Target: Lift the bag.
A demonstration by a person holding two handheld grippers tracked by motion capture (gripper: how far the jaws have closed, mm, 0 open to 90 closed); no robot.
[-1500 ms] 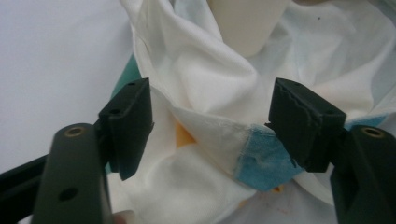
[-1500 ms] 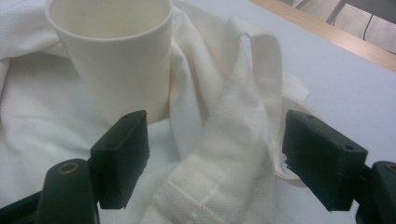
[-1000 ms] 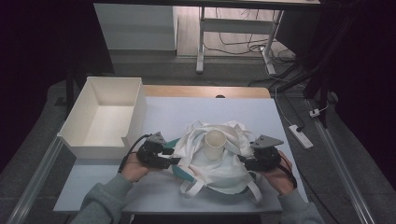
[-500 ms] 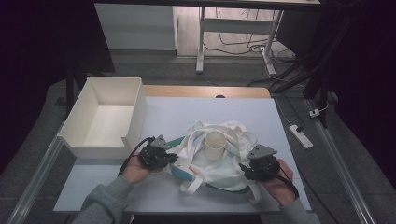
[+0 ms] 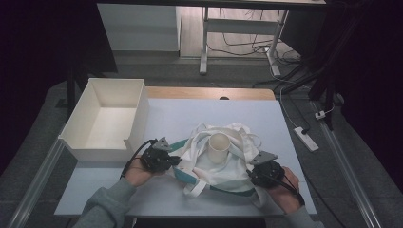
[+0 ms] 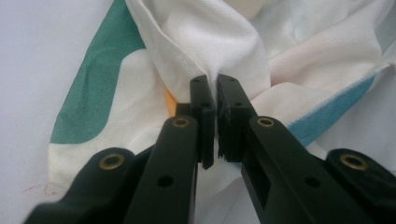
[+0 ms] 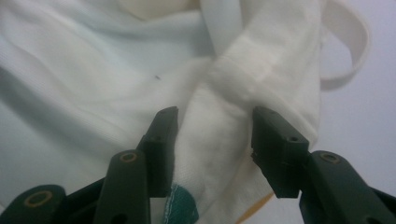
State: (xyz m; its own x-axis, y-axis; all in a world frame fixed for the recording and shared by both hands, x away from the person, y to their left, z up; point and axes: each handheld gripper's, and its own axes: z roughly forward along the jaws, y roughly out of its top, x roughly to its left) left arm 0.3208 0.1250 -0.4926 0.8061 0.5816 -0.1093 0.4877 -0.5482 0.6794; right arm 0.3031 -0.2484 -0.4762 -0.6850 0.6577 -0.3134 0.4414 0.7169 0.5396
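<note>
At the counter's (image 5: 190, 114) 6 o'clock edge lies the white cloth bag (image 5: 214, 166), a cream cup (image 5: 219, 147) upright on it. The left claw (image 6: 215, 100) is clamped on a bag fold at 9 o'clock; the right claw (image 7: 215, 128), jaws apart, straddles a fold at 4 o'clock.

Beyond my table (image 5: 228, 114) the room lies dark. A lit strip of wooden floor (image 5: 237, 28) shows a desk leg (image 5: 204, 42), tangled cables (image 5: 247, 45), and a power strip (image 5: 304, 138) at right.

No text, label or number can be read anywhere.
</note>
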